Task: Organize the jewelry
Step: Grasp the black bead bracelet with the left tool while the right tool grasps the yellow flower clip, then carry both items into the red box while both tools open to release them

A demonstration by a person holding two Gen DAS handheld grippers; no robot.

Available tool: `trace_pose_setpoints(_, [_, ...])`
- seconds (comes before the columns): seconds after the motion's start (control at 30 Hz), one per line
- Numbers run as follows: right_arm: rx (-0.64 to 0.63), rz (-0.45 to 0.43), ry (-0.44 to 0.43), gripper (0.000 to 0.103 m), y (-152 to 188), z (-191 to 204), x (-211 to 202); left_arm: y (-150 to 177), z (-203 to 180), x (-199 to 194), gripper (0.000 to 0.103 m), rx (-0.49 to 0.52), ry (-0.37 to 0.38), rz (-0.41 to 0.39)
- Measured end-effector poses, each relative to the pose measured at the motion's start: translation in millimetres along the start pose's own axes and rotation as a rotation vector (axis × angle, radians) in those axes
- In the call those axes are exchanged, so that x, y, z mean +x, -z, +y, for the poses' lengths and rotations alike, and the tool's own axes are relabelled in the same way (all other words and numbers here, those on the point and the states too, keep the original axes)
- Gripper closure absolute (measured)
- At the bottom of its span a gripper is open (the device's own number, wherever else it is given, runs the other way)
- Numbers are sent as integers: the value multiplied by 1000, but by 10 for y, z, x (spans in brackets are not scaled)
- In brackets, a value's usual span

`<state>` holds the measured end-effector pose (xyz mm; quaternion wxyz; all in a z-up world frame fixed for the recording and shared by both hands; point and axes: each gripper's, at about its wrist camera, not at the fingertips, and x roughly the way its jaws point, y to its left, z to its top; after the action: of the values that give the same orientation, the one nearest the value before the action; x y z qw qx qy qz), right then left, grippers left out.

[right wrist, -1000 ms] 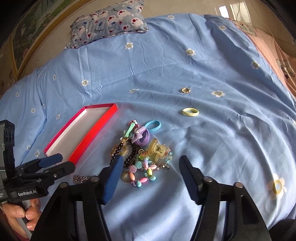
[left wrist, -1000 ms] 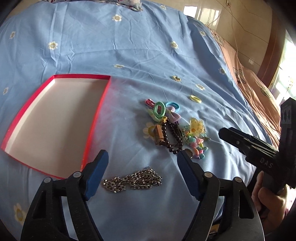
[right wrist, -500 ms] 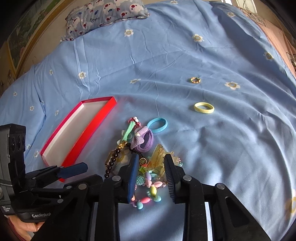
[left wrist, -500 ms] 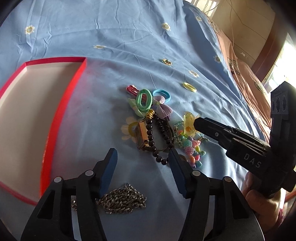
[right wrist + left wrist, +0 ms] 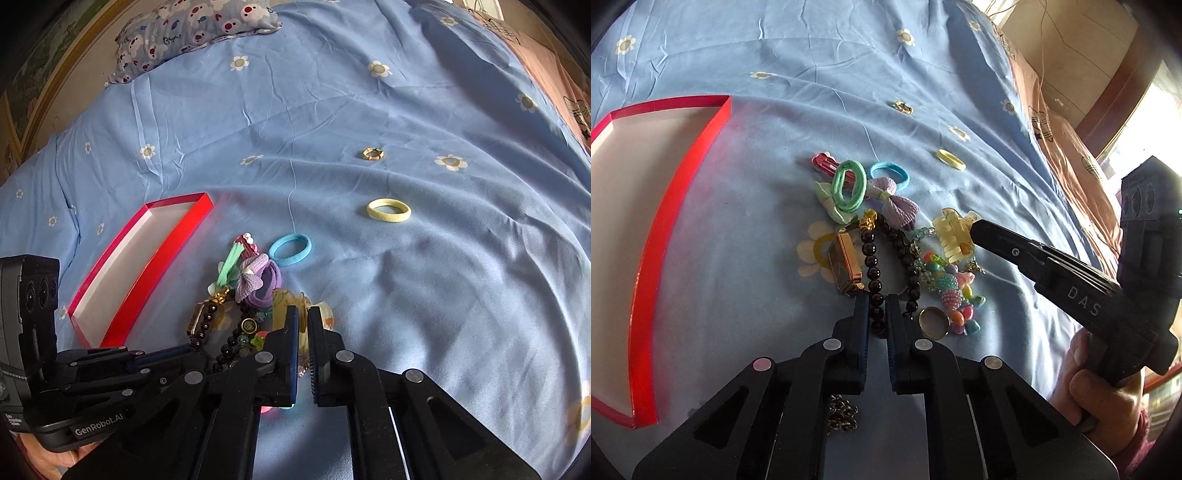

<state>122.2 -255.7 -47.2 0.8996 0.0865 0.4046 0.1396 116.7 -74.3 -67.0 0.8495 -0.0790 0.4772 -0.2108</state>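
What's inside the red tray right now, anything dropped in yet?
Nothing shows inside the red tray: only its pale bare floor. In the left wrist view its near part runs out of frame; the right wrist view hides its near corner behind the left gripper.

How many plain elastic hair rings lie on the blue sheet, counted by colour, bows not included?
Green elastic hair ring: 1
Blue elastic hair ring: 1
Pale yellow elastic hair ring: 1
Total: 3
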Motion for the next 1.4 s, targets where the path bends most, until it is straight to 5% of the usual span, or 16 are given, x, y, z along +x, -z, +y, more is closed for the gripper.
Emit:
trace_pose_setpoints(0.7, [-70,-34,-104,99,-185,517,-95,-50,295,-891,97,-34,-13,-191])
trace_pose_setpoints(1.4, [-201,45,-262,99,-471,1595,609,-318,1365,-1274,97,-165,-150,-288])
